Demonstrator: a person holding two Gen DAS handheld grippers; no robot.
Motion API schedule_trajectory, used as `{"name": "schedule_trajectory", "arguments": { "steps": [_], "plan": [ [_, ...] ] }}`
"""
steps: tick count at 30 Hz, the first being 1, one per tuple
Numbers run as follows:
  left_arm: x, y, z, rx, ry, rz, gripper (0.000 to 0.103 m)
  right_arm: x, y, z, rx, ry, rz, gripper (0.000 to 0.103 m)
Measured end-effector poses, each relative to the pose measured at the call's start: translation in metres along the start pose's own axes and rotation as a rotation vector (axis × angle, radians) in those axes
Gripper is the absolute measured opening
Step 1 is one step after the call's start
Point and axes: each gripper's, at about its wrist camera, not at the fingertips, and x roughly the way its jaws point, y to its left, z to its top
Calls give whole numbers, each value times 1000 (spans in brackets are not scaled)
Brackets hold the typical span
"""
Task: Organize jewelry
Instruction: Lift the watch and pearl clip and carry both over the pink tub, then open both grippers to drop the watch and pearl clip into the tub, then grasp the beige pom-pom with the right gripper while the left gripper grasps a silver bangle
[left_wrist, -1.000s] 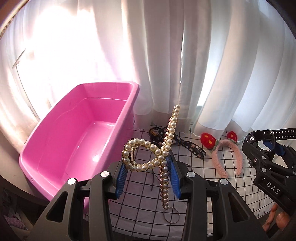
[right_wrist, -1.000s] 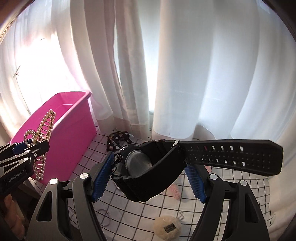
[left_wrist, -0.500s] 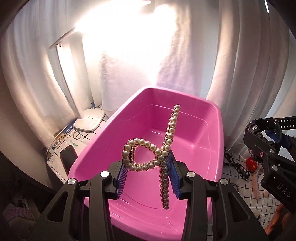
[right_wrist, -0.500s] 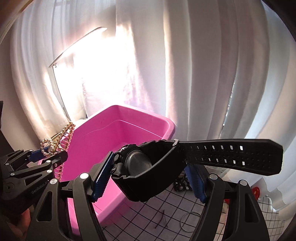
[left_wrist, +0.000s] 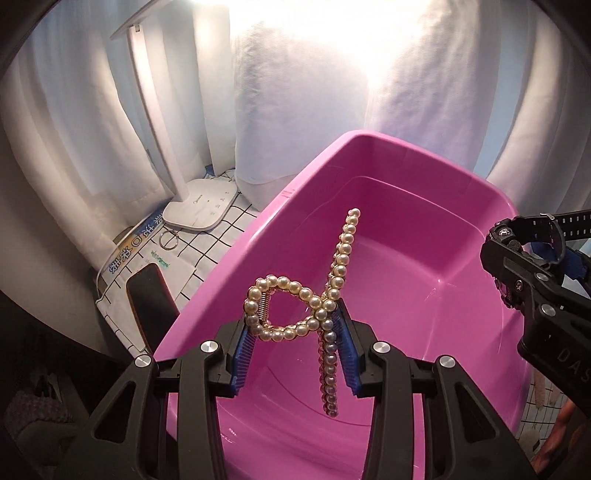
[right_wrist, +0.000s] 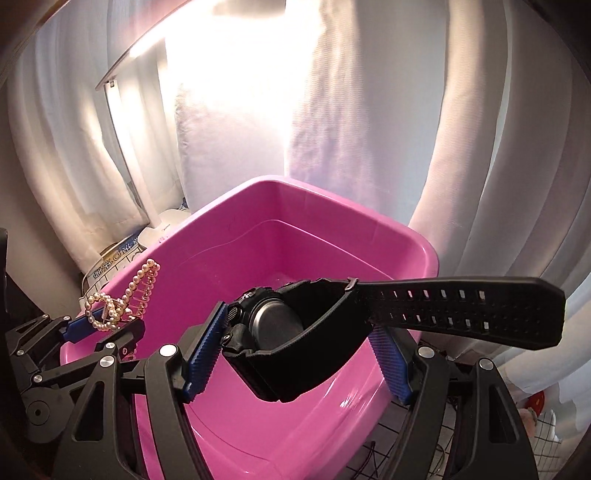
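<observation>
My left gripper (left_wrist: 295, 350) is shut on a pearl hair clip (left_wrist: 325, 291), a gold claw clip edged with pearls, held above the near part of an empty pink plastic bin (left_wrist: 406, 280). The right gripper (right_wrist: 295, 347) is shut on a black wristwatch (right_wrist: 291, 328), case back toward the camera, its perforated strap (right_wrist: 461, 306) sticking out to the right. The watch hangs over the pink bin (right_wrist: 295, 229). In the right wrist view the left gripper with the pearl clip (right_wrist: 122, 295) is at the bin's left rim; in the left wrist view the right gripper and watch (left_wrist: 528, 258) are at the right.
A white desk lamp (left_wrist: 199, 210) stands left of the bin on a black-grid white cloth (left_wrist: 207, 240), with a metal ring (left_wrist: 169, 240) and a printed packet (left_wrist: 129, 254) near it. White curtains (left_wrist: 295, 110) hang close behind. A red-and-pink headband (right_wrist: 535, 402) lies at far right.
Both grippers have swung left from the grid cloth with its accessories to over the pink bin, keeping the pearl clip and the watch in their grip. The lamp has come into view.
</observation>
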Motion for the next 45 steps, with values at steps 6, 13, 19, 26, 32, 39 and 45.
{"name": "schedule_trajectory", "arguments": {
  "steps": [6, 13, 19, 26, 32, 39, 45],
  "plan": [
    [13, 4, -3, -6, 22, -10, 40, 20, 2, 2, 12, 57, -14, 72],
    [20, 5, -4, -31, 37, -13, 50, 23, 0, 6, 19, 60, -36, 73],
    [8, 4, 0, -15, -22, 12, 78, 21, -4, 11, 17, 62, -50, 73],
    [5, 9, -2, -32, -20, 8, 78, 17, -6, 8, 21, 67, -52, 73],
    [-7, 10, -7, -49, -33, 2, 78, 1, -14, 0, 50, 47, -48, 73],
    [-40, -11, -20, -33, -65, -53, 78, -53, -45, -29, 121, -11, -55, 73],
    [-72, -58, -42, 27, -72, -163, 78, -112, -102, -85, 219, -33, -125, 73]
  ]
}}
